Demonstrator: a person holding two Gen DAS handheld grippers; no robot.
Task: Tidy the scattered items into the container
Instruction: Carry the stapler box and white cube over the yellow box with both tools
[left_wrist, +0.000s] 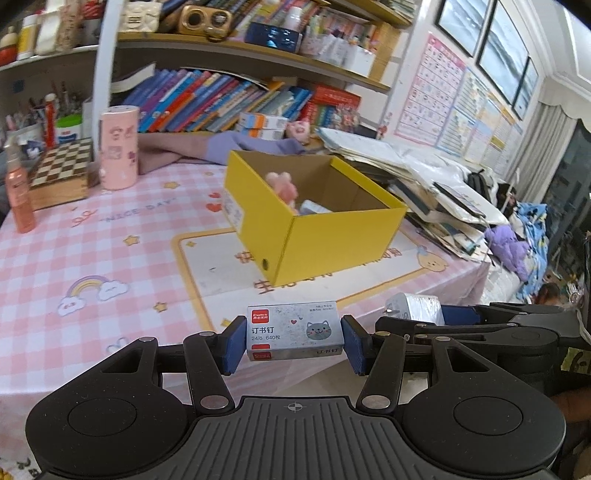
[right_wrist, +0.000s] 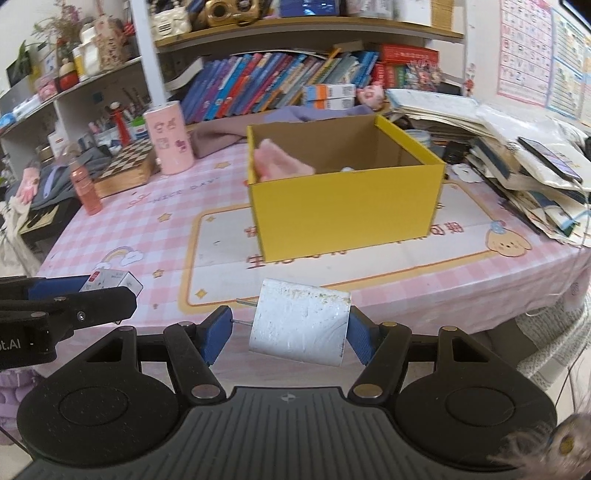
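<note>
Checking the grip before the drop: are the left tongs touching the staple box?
Touching. The left wrist view shows both blue pads pressed against the ends of the staple box, held in the left tongs.

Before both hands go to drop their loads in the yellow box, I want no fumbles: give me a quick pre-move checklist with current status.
1. Left gripper jaws shut on the staple box, level: ok.
2. Right gripper holds the white plug adapter: not ok, it sits tilted, with only its prongs reaching the left pad.
3. Yellow box open on top: ok.
4. Free room inside beside the pink plush: ok.
5. Bare tablecloth between grippers and box: ok.
</note>
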